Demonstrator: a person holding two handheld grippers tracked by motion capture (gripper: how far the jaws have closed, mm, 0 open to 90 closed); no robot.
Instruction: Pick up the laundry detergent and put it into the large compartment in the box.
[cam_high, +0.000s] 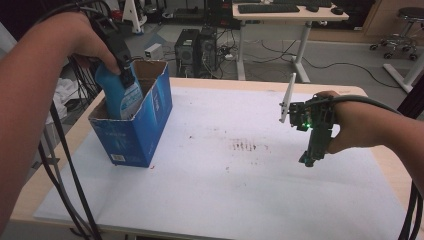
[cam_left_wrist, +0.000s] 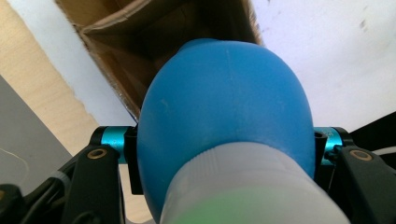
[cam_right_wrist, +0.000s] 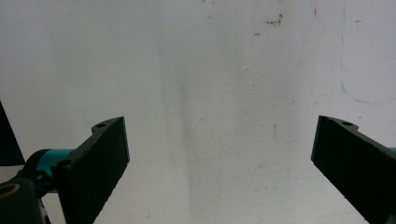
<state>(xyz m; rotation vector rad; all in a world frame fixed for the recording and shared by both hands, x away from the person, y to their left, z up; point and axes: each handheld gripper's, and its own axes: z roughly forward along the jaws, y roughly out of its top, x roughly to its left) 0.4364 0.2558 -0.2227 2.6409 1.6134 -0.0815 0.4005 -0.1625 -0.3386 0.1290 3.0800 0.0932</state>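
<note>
A blue bottle (cam_high: 119, 95) with a white neck stands partly inside an open blue cardboard box (cam_high: 145, 125) at the table's left. My left gripper (cam_high: 125, 75) is shut on the bottle's upper part, above the box opening. In the left gripper view the blue bottle (cam_left_wrist: 224, 107) fills the space between the jaws, with the box's brown inside (cam_left_wrist: 140, 42) beyond it. My right gripper (cam_high: 311, 157) hovers open over the white mat at the right, pointing down. In the right gripper view its jaws stand wide apart around my right gripper's gap (cam_right_wrist: 219, 154), nothing between them.
A white mat (cam_high: 230, 180) covers the wooden table, with a reddish stain (cam_high: 245, 146) near its middle. Black cables (cam_high: 65, 175) hang off the table's left edge. Beyond the table stand computer towers (cam_high: 195, 50) and a desk (cam_high: 285, 15).
</note>
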